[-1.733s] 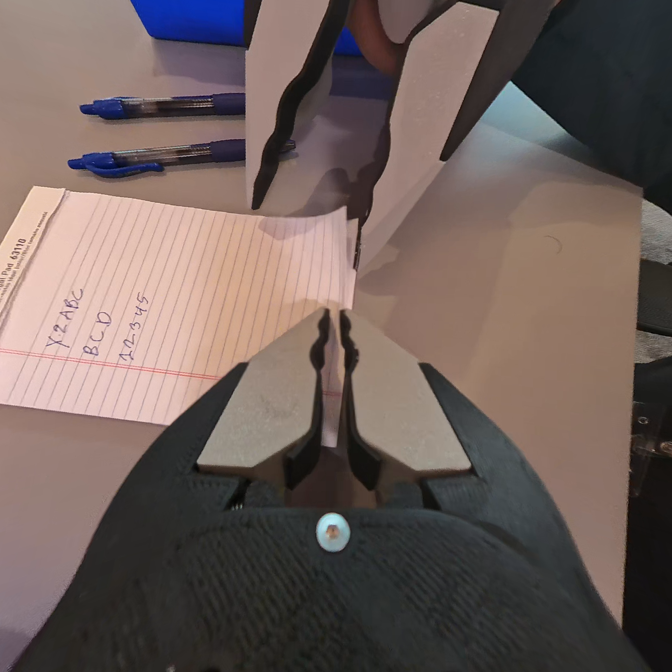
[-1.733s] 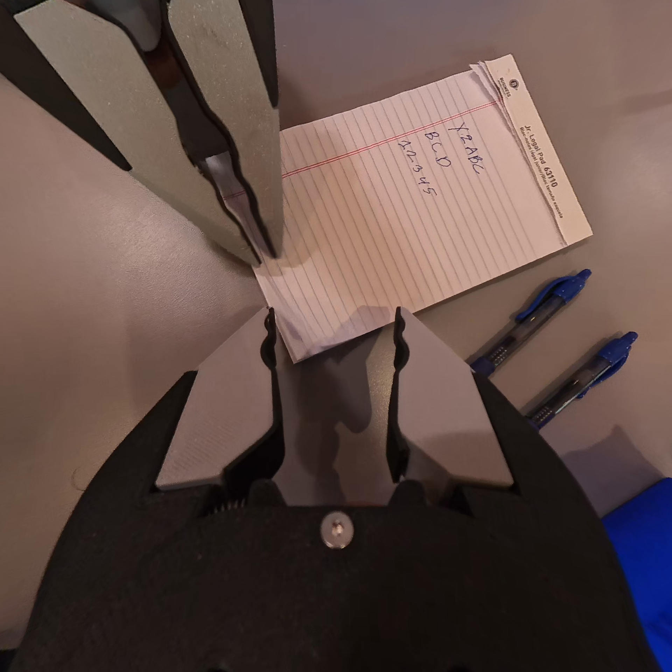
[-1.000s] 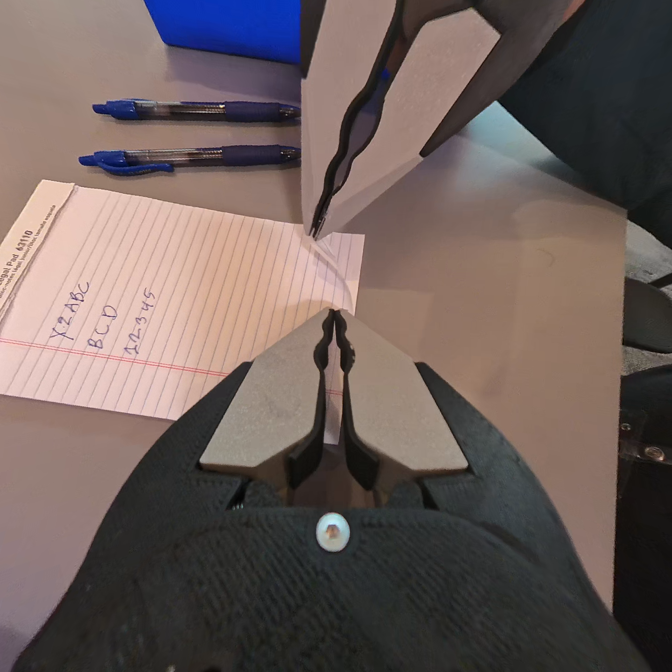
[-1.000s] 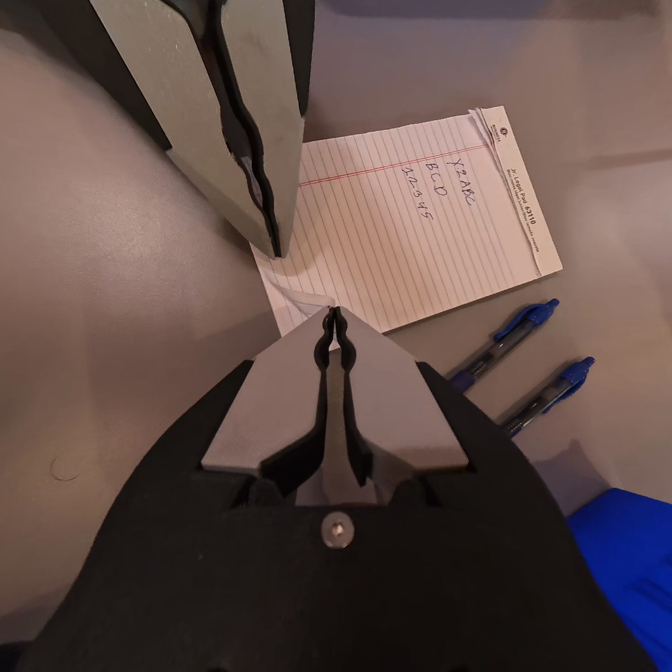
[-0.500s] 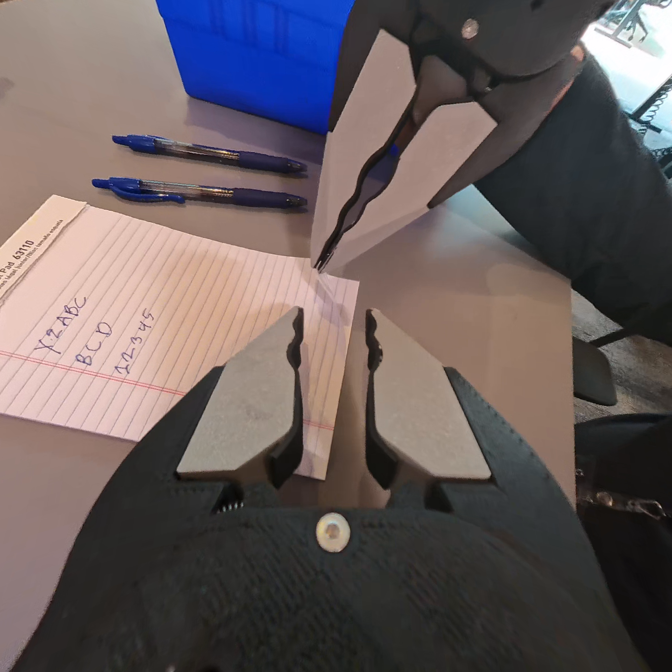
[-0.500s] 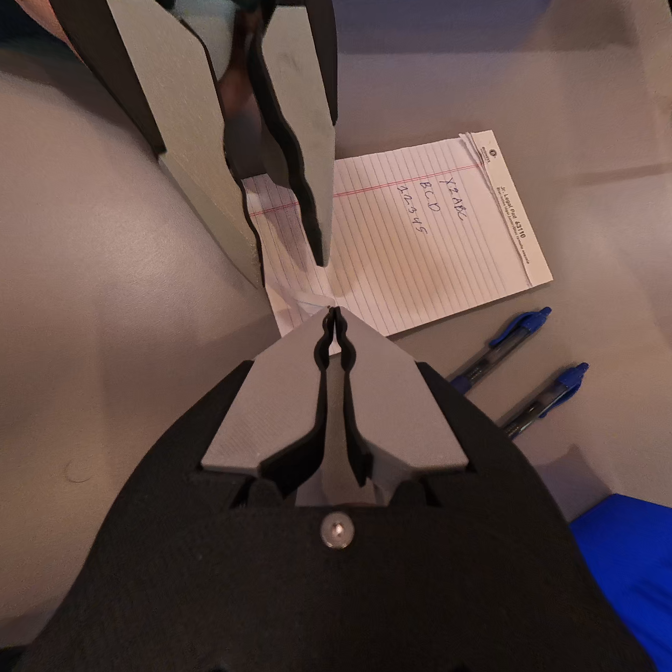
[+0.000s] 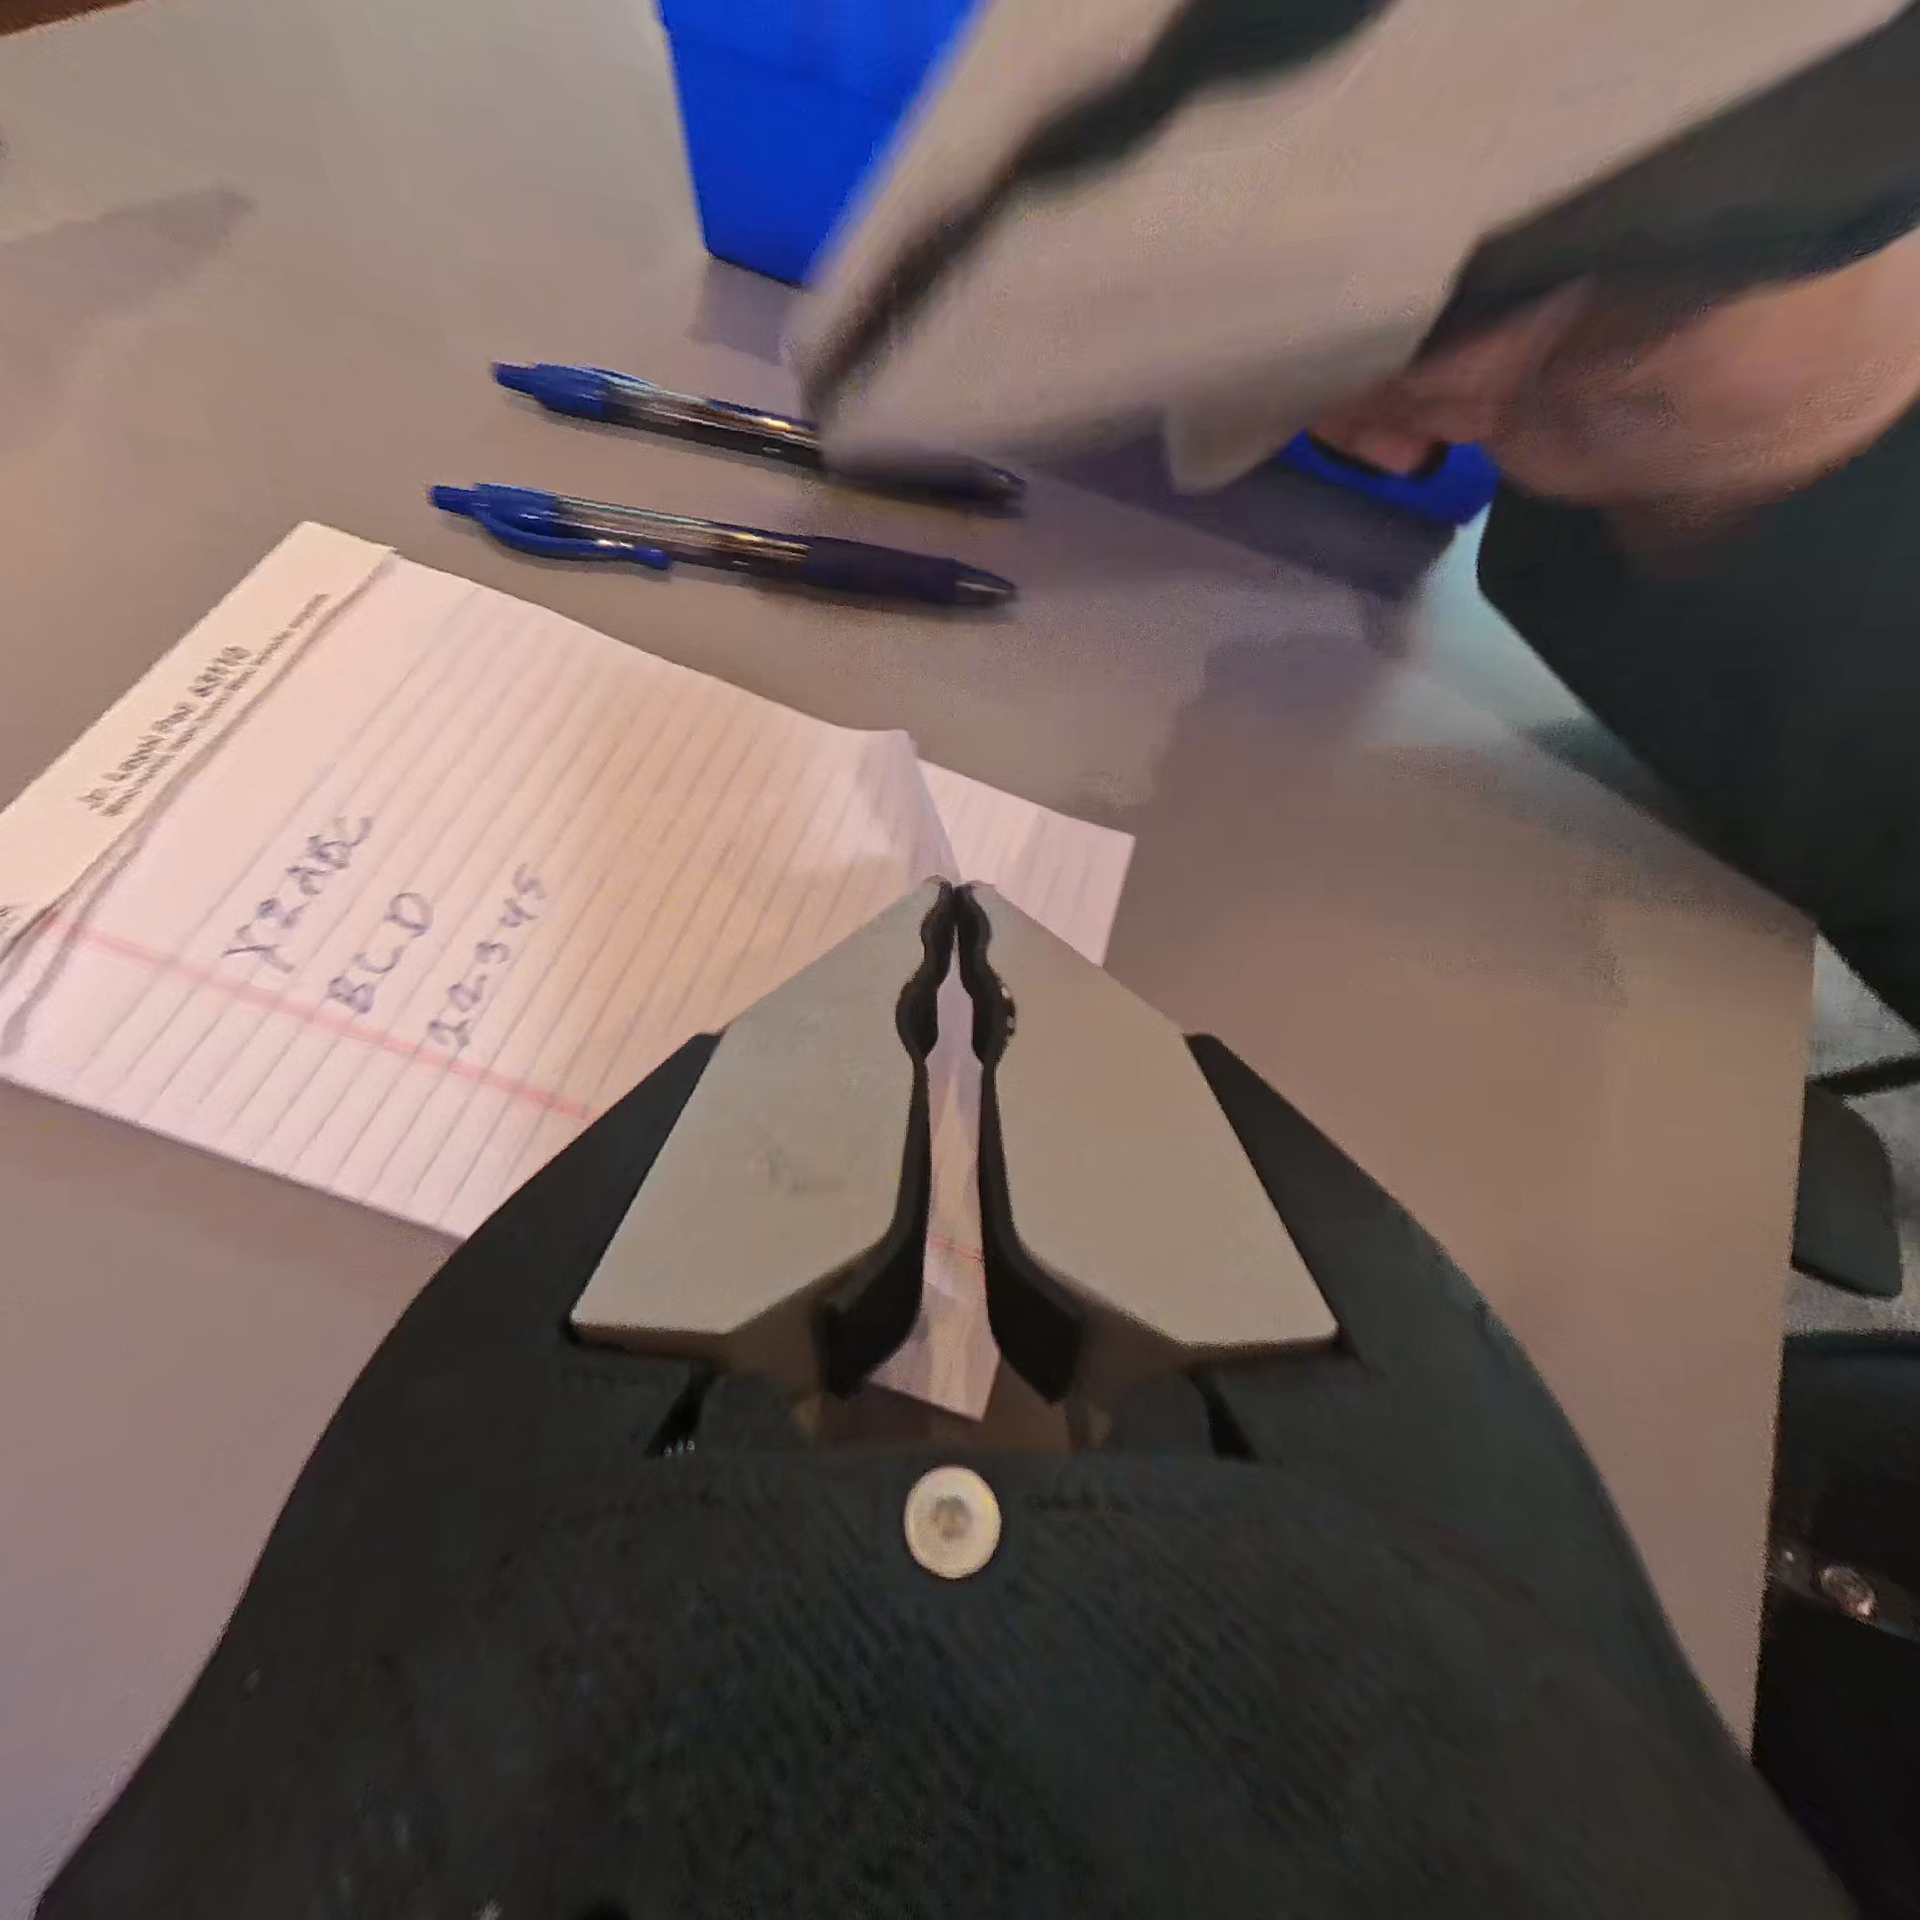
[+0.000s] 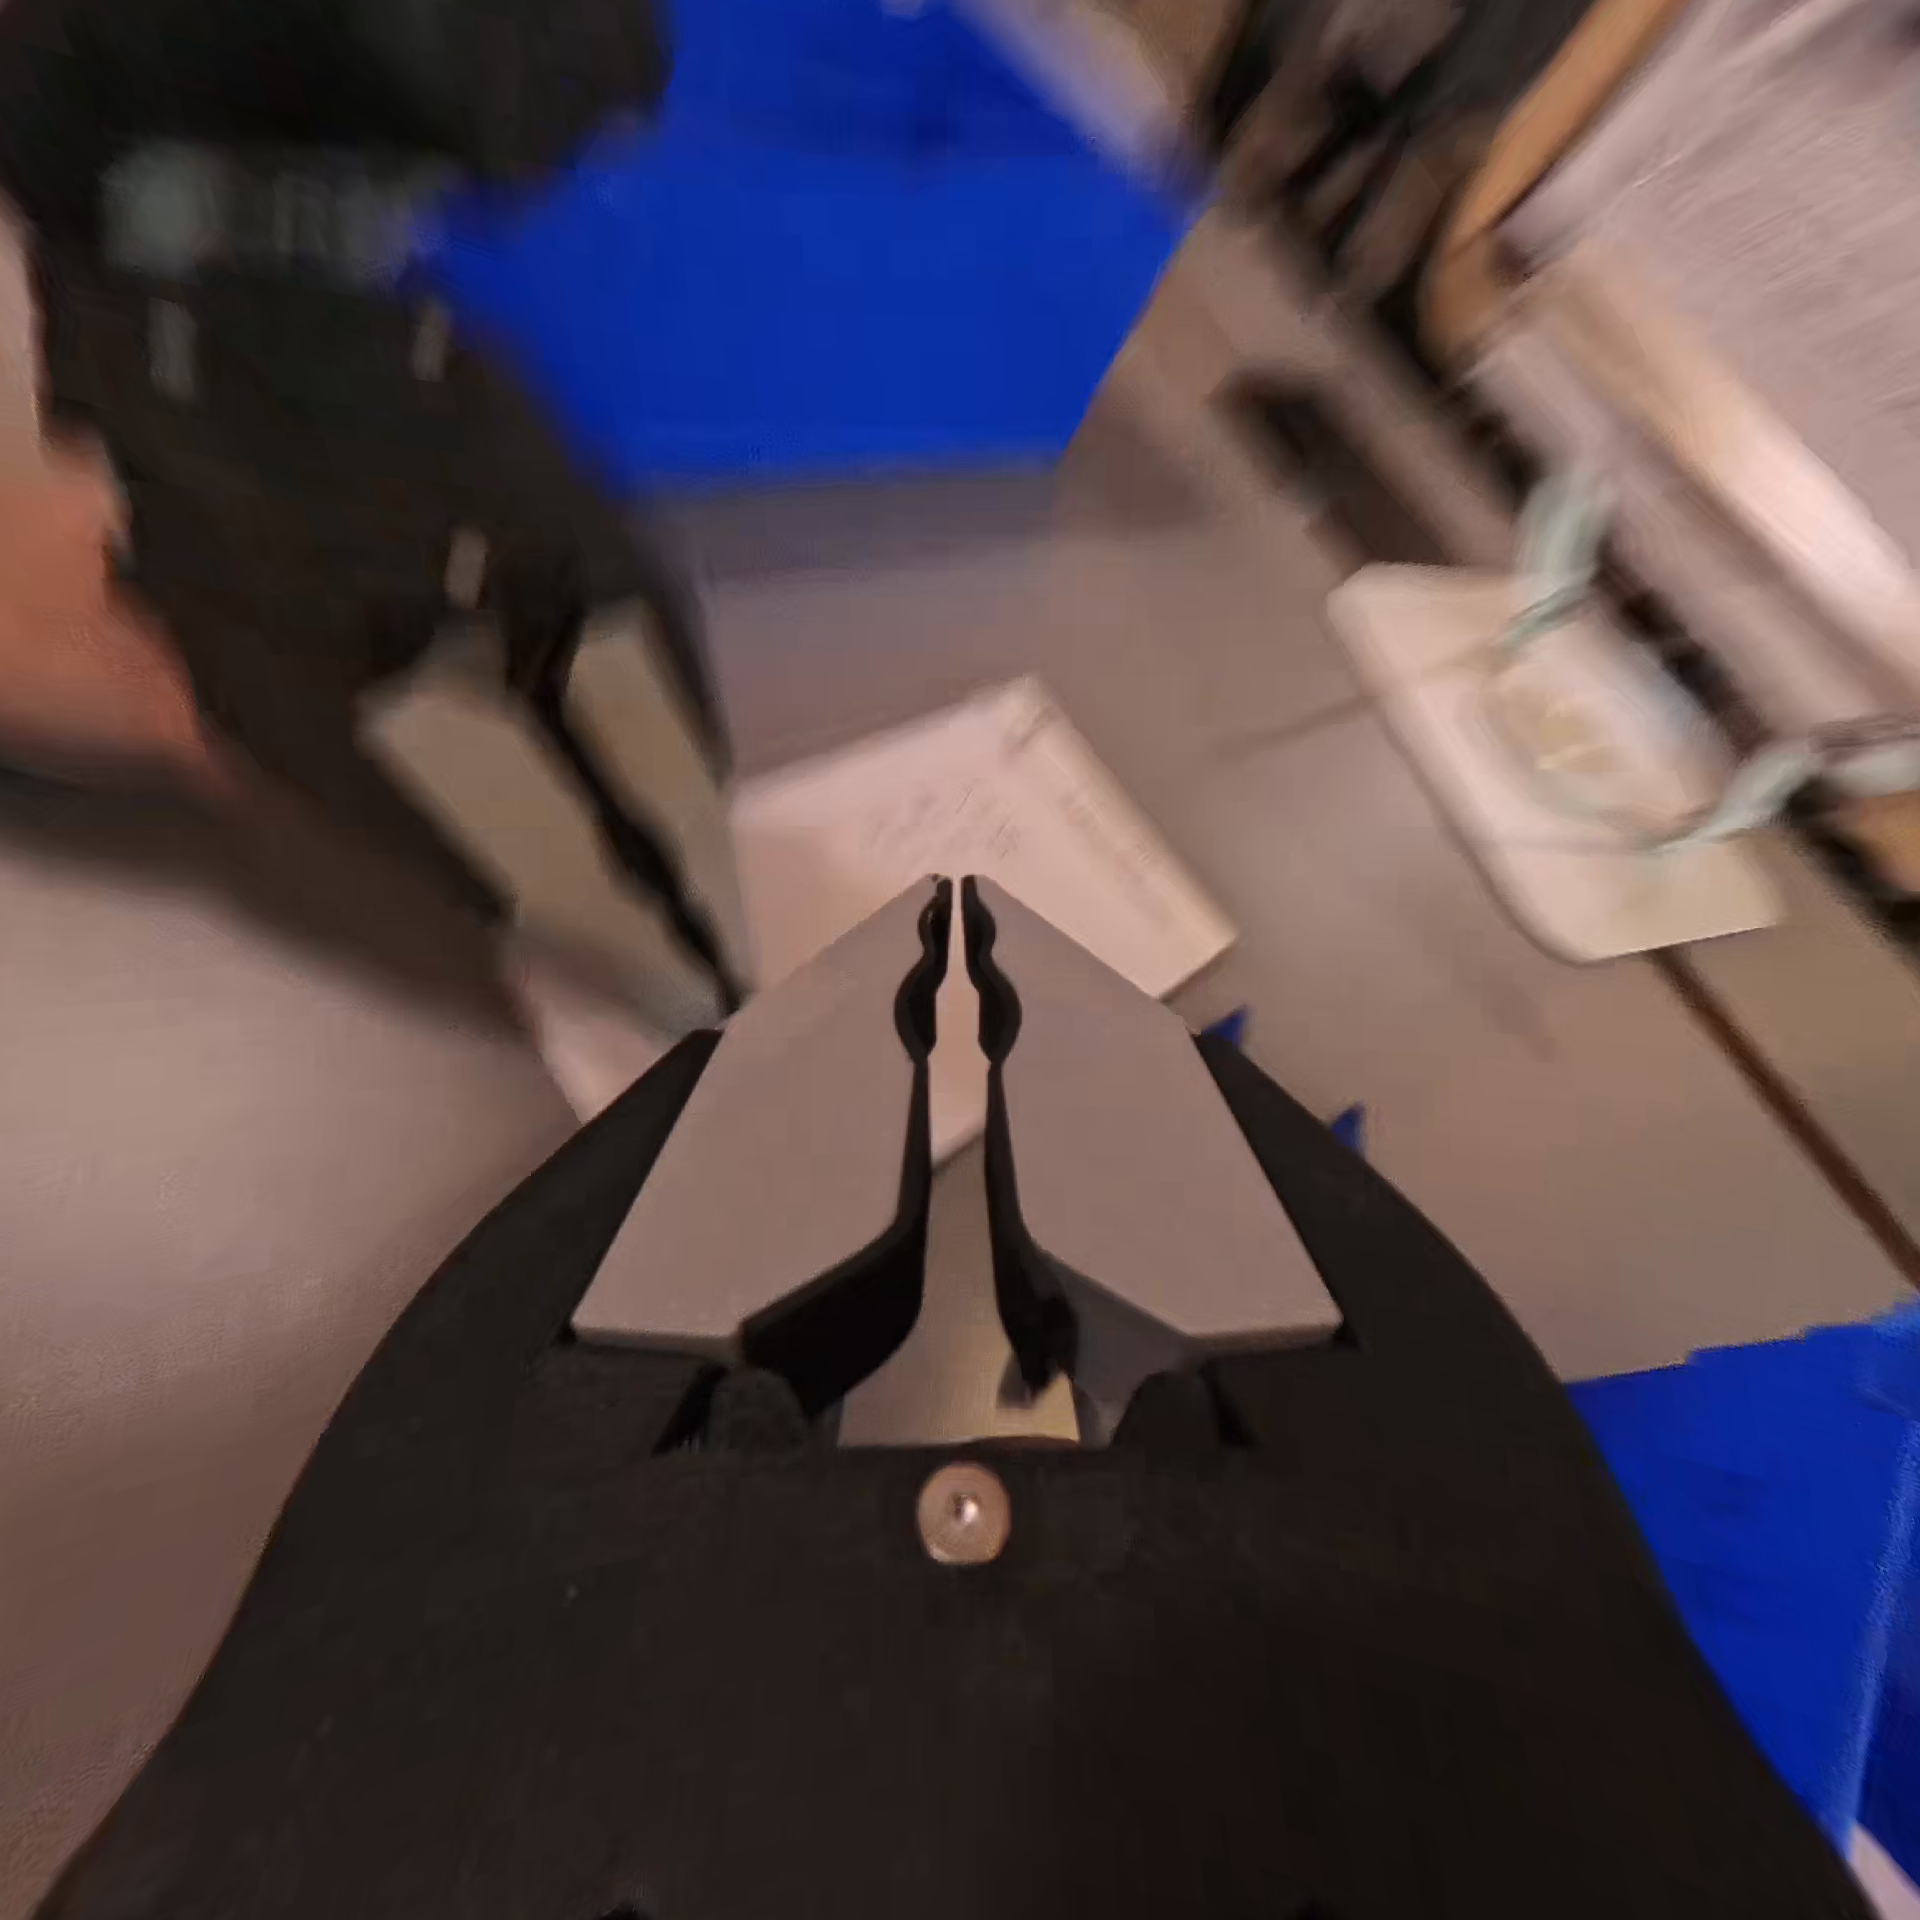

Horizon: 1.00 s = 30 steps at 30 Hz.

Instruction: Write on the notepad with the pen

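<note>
Two blue retractable pens lie on the grey table (image 7: 1351, 987), one notepad below them, and one blue bin (image 7: 790, 135) stands at the far edge. The near pen (image 7: 717, 545) and the far pen (image 7: 665, 407) lie parallel, clips toward 9 o'clock and tips toward 3 o'clock, at about 11 o'clock from the left gripper (image 7: 954, 889). Both have clear barrels and dark blue grips; neither is held.

The notepad (image 7: 499, 862) is a white ruled pad with a red margin line, a printed header strip along its 9 o'clock edge and three short rows of blue handwriting. Its top sheet is lifted into a raised fold at the 3 o'clock end, with the sheet beneath showing flat beyond it.

The left gripper's jaws are pressed together on that lifted sheet edge, which runs up the narrow gap between the fingers. The right gripper (image 8: 954, 883) shows its tips nearly touching, nothing between them; in the left wrist view it is a blurred grey shape at 1 o'clock, over the far pen's grip end. The right wrist view is heavily blurred, the pad a pale patch just past its fingertips.
</note>
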Tool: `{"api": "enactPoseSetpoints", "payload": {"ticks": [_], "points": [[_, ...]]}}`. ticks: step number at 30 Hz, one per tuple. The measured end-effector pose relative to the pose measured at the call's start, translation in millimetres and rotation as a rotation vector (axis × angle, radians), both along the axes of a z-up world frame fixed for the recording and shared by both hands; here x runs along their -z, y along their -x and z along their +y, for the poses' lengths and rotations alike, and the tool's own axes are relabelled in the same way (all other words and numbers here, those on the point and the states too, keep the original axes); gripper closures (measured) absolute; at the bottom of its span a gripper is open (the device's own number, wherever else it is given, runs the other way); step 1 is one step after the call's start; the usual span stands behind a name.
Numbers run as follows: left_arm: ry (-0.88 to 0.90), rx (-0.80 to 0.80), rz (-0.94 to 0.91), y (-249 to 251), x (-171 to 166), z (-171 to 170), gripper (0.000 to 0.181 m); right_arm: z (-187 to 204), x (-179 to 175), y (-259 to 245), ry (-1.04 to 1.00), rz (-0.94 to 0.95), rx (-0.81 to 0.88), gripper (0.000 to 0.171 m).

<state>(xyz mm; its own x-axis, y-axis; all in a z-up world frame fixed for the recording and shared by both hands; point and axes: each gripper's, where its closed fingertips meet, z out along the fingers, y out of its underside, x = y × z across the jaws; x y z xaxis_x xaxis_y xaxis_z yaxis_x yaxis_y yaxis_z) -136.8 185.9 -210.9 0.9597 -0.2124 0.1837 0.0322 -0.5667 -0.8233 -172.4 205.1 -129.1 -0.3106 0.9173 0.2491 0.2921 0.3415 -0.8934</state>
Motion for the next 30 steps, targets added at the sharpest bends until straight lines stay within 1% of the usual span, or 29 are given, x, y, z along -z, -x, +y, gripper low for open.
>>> {"api": "enactPoseSetpoints", "payload": {"ticks": [1, 2, 3, 4, 6, 7, 8, 10, 12, 13, 15, 18, 20, 22, 23, 25, 26, 28, 30], "points": [[-0.014, -0.029, -0.019, 6.8, -2.9, 0.0, 0.181, 0.7, -32.0, 6.5, 0.102, 0.171, 0.058, 0.169], [-0.028, -0.058, -0.039, 13.4, -5.9, -0.6, 0.181, 0.1, -62.7, 6.9, 0.192, 0.345, 0.09, 0.169], [-0.043, -0.088, -0.056, 20.3, -9.3, -2.1, 0.181, 4.9, -88.6, 4.1, 0.238, 0.501, 0.137, 0.171], [-0.059, -0.118, -0.067, 27.0, -12.9, -4.4, 0.181, 18.4, -108.3, -0.2, 0.236, 0.628, 0.235, 0.171], [-0.095, -0.176, -0.061, 40.6, -19.9, -11.6, 0.181, 51.6, -133.2, -15.8, 0.164, 0.832, 0.474, 0.171], [-0.112, -0.203, -0.052, 46.7, -22.4, -15.7, 0.181, 56.0, -138.7, -19.4, 0.117, 0.901, 0.519, 0.171], [-0.126, -0.218, -0.045, 51.0, -24.8, -19.2, 0.181, 53.3, -135.5, -11.9, 0.076, 0.901, 0.519, 0.171], [-0.142, -0.241, -0.022, 58.1, -27.8, -22.5, 0.181, 46.5, -115.1, 15.9, -0.022, 0.814, 0.514, 0.171], [-0.143, -0.234, -0.023, 57.3, -28.1, -21.8, 0.181, 48.0, -101.0, 30.4, -0.133, 0.802, 0.549, 0.171], [-0.133, -0.226, -0.025, 55.1, -26.3, -21.4, 0.181, 52.3, -96.6, 32.6, -0.156, 0.799, 0.57, 0.171], [-0.11, -0.223, -0.004, 53.9, -21.4, -21.4, 0.181, 62.6, -91.6, 25.5, -0.134, 0.793, 0.611, 0.171], [-0.107, -0.228, 0.019, 54.5, -20.5, -21.6, 0.181, 66.7, -78.3, 2.9, -0.148, 0.746, 0.654, 0.171], [-0.113, -0.225, 0.019, 53.6, -22.1, -21.3, 0.181, 60.7, -70.3, -15.3, -0.175, 0.705, 0.666, 0.171], [-0.114, -0.224, 0.026, 53.1, -22.3, -21.6, 0.181, 45.2, -67.7, -44.1, -0.16, 0.693, 0.646, 0.171], [-0.111, -0.221, 0.029, 52.4, -21.8, -21.9, 0.181, 34.2, -68.7, -64.1, -0.116, 0.7, 0.621, 0.171], [-0.117, -0.201, 0.031, 48.6, -22.7, -22.1, 0.181, 9.1, -74.1, -110.1, -0.039, 0.731, 0.544, 0.171], [-0.118, -0.183, 0.029, 45.3, -23.2, -22.3, 0.181, -1.9, -73.9, -128.9, -0.04, 0.723, 0.494, 0.171], [-0.099, -0.132, 0.016, 36.5, -21.5, -22.6, 0.181, -11.0, -65.8, -149.0, -0.056, 0.626, 0.417, 0.171], [-0.076, -0.104, -0.007, 30.2, -19.6, -24.5, 0.181, -5.9, -56.2, -153.1, -0.02, 0.48, 0.388, 0.171]]}}
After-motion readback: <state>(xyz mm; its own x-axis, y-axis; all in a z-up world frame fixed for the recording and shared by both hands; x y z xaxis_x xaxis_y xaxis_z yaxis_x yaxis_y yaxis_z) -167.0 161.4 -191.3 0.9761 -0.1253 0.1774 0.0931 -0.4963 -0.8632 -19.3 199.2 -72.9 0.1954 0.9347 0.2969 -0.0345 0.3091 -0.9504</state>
